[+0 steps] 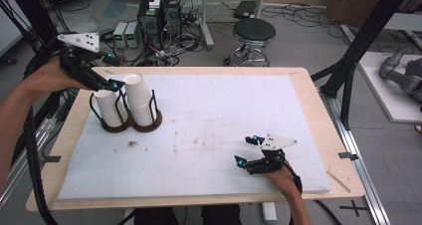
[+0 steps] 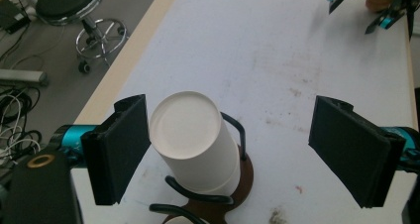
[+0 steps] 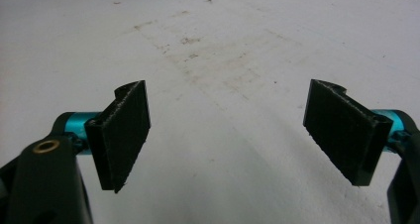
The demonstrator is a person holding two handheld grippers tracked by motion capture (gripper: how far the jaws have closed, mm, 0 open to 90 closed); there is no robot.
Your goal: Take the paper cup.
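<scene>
1. High view. Two inverted white paper cups sit on round dark-brown holders with black wire uprights, at the left of the white foam-topped table (image 1: 209, 110). The left cup (image 1: 108, 108) and the right cup (image 1: 139, 99) stand just beside each other, the right one leaning away. The left gripper (image 1: 112, 70) hangs over the top of the left cup, jaws spread, nothing pinched. The right gripper (image 1: 248, 150) rests low near the table's near edge, well apart from the cups.

2. Left gripper view. Jaws stand wide; a white cup (image 2: 193, 140) lies between them, close to the left pad (image 2: 119, 149) and perhaps touching it, the frame is too tight to say. The right pad (image 2: 354, 149) stands well clear. A wire upright (image 2: 237, 132) rises just beside the cup on the open side. Step in hand, as I judge: lining up to grasp a cup. Next move calls for centring, then closing without catching the wire.

3. Right gripper view. Jaws spread, empty, over bare stained foam (image 3: 218, 60). Plenty of open room centre and right; the table's left edge lies near the holders.
</scene>
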